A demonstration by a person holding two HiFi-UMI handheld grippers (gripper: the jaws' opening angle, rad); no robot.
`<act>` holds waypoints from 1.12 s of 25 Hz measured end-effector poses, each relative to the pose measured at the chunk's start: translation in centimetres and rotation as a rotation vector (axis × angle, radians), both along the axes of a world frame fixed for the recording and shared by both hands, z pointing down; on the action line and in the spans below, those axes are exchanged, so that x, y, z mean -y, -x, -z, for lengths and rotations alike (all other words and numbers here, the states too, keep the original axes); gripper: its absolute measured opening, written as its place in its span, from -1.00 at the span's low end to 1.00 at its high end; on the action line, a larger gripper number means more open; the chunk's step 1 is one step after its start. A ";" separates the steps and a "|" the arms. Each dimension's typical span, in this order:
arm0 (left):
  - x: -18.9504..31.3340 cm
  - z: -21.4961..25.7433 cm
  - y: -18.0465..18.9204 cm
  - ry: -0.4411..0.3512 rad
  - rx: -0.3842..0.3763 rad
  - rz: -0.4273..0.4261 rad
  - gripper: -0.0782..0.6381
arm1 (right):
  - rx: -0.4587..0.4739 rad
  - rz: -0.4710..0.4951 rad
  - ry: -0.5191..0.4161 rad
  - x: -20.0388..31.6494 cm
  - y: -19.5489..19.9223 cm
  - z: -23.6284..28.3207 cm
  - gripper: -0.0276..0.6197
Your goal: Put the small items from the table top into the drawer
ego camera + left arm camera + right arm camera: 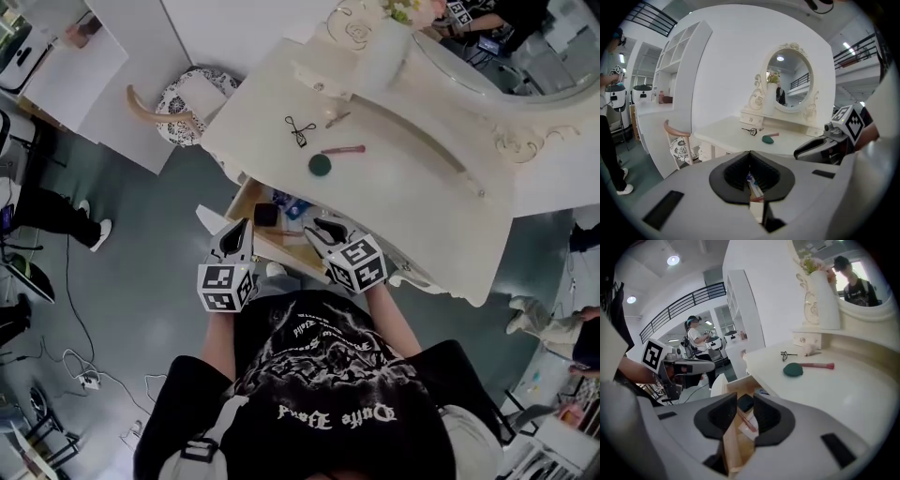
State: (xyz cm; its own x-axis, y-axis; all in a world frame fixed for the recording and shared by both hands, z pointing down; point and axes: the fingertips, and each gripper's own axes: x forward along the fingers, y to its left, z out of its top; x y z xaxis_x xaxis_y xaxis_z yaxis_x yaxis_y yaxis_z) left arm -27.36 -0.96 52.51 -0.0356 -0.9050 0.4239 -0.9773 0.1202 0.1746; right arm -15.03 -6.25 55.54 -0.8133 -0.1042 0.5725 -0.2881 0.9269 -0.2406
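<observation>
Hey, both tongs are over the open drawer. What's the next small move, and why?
Probably lift the right tongs to the green sponge, the item nearest the front edge of the table. They stand open and empty above the drawer, and small things wait on top.

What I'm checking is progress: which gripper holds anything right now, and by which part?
Nothing is held. The left gripper is shut and empty; the right gripper is open, facing the open drawer, with nothing between its jaws.
</observation>
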 end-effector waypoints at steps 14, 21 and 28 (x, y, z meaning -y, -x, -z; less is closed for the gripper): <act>2.2 0.5 -4.8 0.003 0.015 -0.175 -0.74 | 0.039 -0.226 -0.101 2.1 -4.5 1.9 -0.88; 2.5 0.5 -5.7 -0.001 0.015 -0.201 -0.74 | 0.025 -0.284 -0.128 2.7 -5.6 1.8 -0.88; 2.6 0.6 -5.4 -0.005 0.016 -0.193 -0.74 | 0.014 -0.308 -0.162 3.1 -6.0 2.0 -0.89</act>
